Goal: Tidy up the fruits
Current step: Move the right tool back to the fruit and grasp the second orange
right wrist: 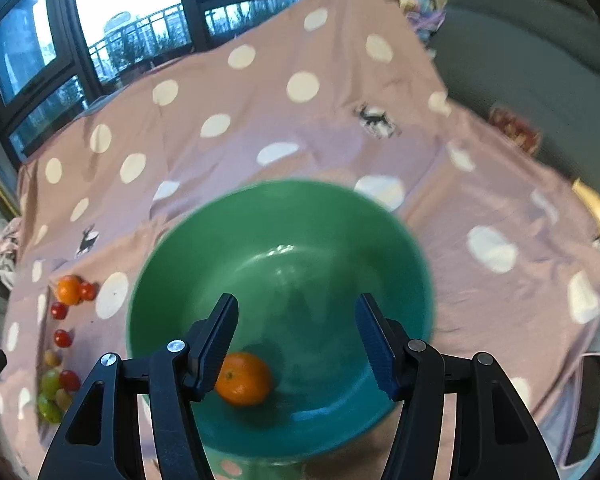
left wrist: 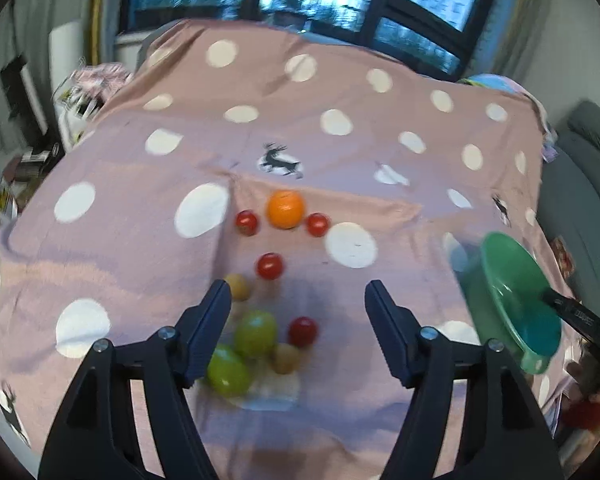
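Cloth point(left wrist: 120, 220) covers the table. Bowl point(right wrist: 188, 256) near its right edge, one orange point(right wrist: 243, 378) inside, seen only in right view. Loose fruit mid-cloth: second orange point(left wrist: 285, 209), green grapes point(left wrist: 255, 332), red tomatoes point(left wrist: 270, 265). Left gripper point(left wrist: 298, 292) open, empty, directly above the pile and nearer to it. Right gripper point(right wrist: 296, 308) open, empty, over the bowl.

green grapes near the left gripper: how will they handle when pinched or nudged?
The two oval green grapes look smooth and glossy, so probably slippery between the pads. Rounded and loose on the pink dotted cloth, they would likely roll if nudged. Probably soft; a hard squeeze may crush them.
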A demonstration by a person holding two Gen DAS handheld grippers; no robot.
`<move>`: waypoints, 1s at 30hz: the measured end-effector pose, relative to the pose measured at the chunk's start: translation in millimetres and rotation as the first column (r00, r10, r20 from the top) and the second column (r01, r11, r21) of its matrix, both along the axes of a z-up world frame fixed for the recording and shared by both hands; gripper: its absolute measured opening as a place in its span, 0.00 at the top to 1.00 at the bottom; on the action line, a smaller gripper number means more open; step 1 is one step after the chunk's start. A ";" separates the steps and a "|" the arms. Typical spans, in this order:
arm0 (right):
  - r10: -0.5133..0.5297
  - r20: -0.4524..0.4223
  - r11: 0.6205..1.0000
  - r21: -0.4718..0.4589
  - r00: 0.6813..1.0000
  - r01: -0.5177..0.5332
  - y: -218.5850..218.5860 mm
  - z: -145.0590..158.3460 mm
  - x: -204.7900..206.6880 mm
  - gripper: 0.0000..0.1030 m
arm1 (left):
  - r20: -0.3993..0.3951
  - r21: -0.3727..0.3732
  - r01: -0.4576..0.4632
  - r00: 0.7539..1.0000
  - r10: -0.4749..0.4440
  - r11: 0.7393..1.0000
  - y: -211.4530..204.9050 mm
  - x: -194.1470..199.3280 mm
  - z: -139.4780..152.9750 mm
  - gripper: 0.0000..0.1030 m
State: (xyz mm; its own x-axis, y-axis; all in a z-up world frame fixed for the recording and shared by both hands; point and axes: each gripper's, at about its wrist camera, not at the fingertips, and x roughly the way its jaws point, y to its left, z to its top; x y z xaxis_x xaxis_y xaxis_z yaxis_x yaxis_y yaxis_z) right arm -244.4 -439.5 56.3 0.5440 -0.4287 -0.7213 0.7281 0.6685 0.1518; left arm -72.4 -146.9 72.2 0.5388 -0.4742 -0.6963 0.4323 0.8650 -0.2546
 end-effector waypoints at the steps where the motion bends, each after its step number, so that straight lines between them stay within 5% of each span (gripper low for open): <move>1: -0.004 0.002 1.000 -0.021 1.000 0.004 3.7 5.1 -1.0 0.32 | -0.018 -0.011 -0.018 1.000 0.017 1.000 5.5 5.0 -4.2 0.29; 5: 0.089 0.083 0.995 -0.047 0.993 -0.085 25.3 25.3 4.8 0.21 | -0.100 -0.034 -0.095 0.991 0.092 0.995 27.7 26.8 -19.4 0.26; 10: 0.299 0.185 0.937 0.128 0.936 -0.324 58.9 26.7 67.2 0.20 | -0.145 -0.026 -0.164 0.977 0.159 0.986 50.8 42.7 -29.3 0.25; 19: 0.521 0.044 0.836 0.179 0.853 -0.520 138.2 -4.1 227.7 0.24 | -0.181 -0.026 -0.201 0.964 0.193 0.979 66.5 54.3 -37.5 0.25; 30: 0.483 -0.116 0.871 0.169 0.868 -0.462 145.7 -50.4 311.7 0.40 | -0.130 -0.013 -0.204 0.971 0.200 0.979 69.7 54.9 -31.6 0.25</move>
State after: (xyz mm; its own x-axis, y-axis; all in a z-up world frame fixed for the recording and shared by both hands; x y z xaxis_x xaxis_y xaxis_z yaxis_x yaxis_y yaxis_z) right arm 67.3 -293.8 5.9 0.5379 -0.0432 -0.8419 0.3509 0.9195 0.1771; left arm -17.5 -77.2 40.5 0.5335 -0.3834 -0.7539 0.2119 0.9235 -0.3198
